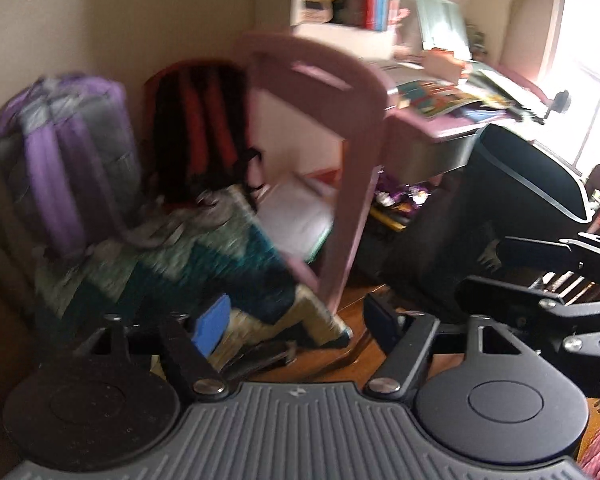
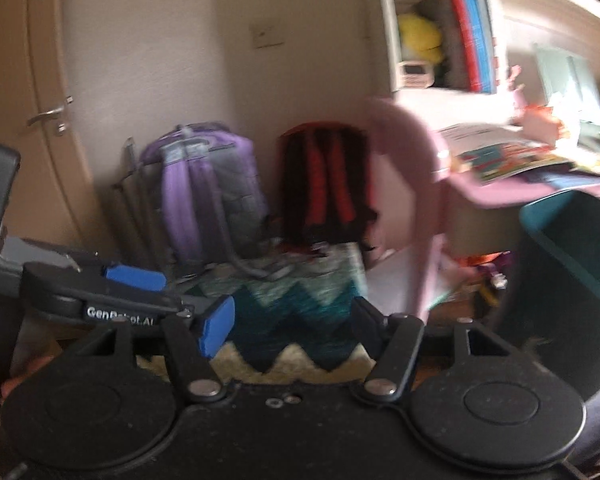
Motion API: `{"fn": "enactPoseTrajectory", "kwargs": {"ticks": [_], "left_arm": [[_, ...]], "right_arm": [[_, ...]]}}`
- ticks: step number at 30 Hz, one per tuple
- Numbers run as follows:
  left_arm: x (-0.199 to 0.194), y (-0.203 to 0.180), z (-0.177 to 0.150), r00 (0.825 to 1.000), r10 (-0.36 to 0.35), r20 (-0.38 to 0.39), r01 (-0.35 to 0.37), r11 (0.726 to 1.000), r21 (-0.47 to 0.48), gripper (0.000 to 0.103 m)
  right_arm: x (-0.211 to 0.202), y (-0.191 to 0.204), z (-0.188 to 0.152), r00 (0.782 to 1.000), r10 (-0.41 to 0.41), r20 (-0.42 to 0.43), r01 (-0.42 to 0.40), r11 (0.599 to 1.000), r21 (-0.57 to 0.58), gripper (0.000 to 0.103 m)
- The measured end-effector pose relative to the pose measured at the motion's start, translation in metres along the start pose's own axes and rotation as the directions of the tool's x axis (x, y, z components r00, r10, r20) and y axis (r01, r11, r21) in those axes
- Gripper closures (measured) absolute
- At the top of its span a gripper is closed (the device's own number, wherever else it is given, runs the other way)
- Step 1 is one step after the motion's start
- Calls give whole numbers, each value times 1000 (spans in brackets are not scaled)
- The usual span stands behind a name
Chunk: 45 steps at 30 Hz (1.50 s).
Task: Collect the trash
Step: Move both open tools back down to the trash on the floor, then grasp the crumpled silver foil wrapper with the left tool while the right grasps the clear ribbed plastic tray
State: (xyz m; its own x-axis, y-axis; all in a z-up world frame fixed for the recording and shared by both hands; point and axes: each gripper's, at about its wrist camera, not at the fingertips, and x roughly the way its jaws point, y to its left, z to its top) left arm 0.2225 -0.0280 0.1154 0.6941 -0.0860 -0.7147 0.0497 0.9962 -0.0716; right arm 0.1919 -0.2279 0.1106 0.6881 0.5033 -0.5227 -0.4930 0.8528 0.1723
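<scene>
Both views are blurry. The left gripper (image 1: 296, 320) is spread wide with nothing in it. The right gripper (image 2: 292, 328) is spread and empty too. A dark bin with a teal rim (image 2: 572, 264) stands at the right, beside the cluttered pink worktop (image 2: 512, 192). No trash can be made out clearly.

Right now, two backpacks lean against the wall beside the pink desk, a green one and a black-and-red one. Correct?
Not quite. The black-and-red backpack is there by the pink desk, but the other backpack is purple and grey, not green. The right wrist view shows both clearly.
</scene>
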Motion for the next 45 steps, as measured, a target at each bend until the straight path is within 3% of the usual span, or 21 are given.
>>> {"fn": "enactPoseTrajectory", "kwargs": {"ticks": [4,8,12,14,16,20,25,29,32,35,39,41,45], "left_arm": [[6,41,-31,999,34,-19,-35,998,-48,21],[26,81,-67,997,65,-47,-70,993,-93,10],[56,119,-102,992,96,-78,-106,985,-137,9],[77,137,-120,990,102,-100,-118,979,-164,0],[96,153,-138,989,107,-106,-126,971,-202,0],[151,185,-178,970,143,-196,-195,939,-281,0],[209,217,-224,944,163,-287,-274,872,-404,0],[258,237,-263,907,161,-388,-347,808,-475,0],[291,250,-291,877,145,-459,-398,754,-523,0],[325,260,-319,826,128,-549,-472,690,-549,0],[369,269,-355,761,97,-641,-534,655,-535,0],[388,274,-370,738,71,-672,-551,637,-538,0],[419,281,-397,708,8,-706,-568,600,-563,0]], "right_arm": [[34,25,-20,997,60,-49,-60,998,-3,37],[77,42,-51,989,92,-118,-93,996,-2,36],[127,50,-87,977,91,-192,-90,996,12,36],[154,50,-108,969,93,-231,-87,996,36,36],[179,47,-130,959,87,-271,-70,995,71,36],[230,43,-179,927,63,-370,-26,994,103,35],[288,36,-235,884,39,-466,11,995,103,35],[336,29,-269,827,36,-562,31,993,110,35],[371,23,-285,801,36,-597,31,994,101,35],[407,15,-301,768,55,-638,42,990,136,35],[444,5,-326,733,65,-677,68,984,167,35],[460,-1,-340,711,53,-701,93,981,168,35],[489,-12,-368,670,35,-742,125,979,158,35]]}}
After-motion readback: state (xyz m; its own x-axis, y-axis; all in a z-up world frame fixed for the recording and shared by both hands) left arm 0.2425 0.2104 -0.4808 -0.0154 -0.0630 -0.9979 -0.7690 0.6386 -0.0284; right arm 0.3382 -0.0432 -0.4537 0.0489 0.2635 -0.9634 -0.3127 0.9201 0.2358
